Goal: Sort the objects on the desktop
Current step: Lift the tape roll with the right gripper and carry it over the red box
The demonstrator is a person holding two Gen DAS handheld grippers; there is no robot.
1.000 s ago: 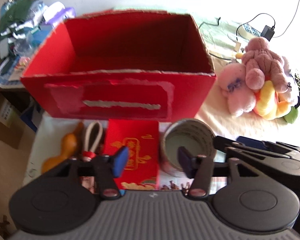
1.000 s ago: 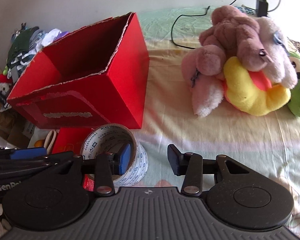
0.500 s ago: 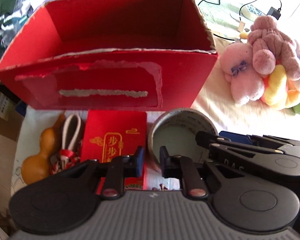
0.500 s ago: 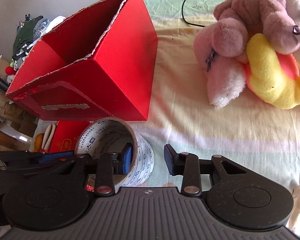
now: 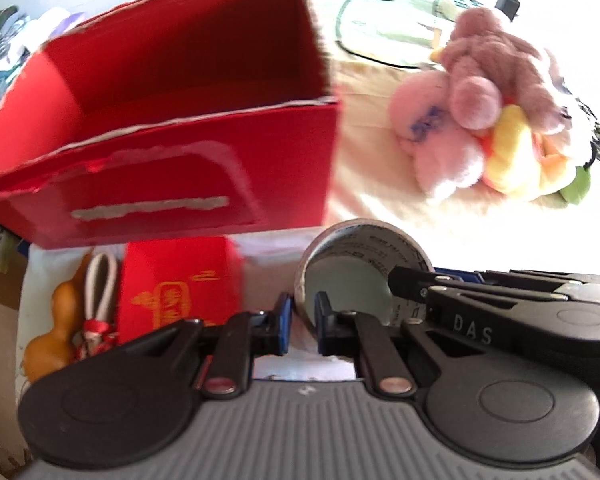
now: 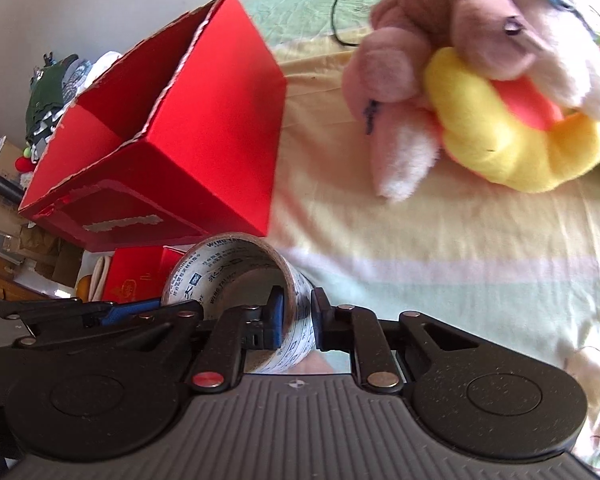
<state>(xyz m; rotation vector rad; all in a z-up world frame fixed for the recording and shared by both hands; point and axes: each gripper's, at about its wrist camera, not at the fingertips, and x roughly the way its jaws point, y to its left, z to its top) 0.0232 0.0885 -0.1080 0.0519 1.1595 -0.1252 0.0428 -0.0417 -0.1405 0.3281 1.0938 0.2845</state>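
Right wrist view: right gripper clamped on tape roll's wall, near bed's front edge by red box. Left gripper pinches opposite wall. Lift both evenly, w/o twisting.

plush toys, black cable, bedsheet

Bright light washes a pale yellow-green bedsheet under a plain wall.
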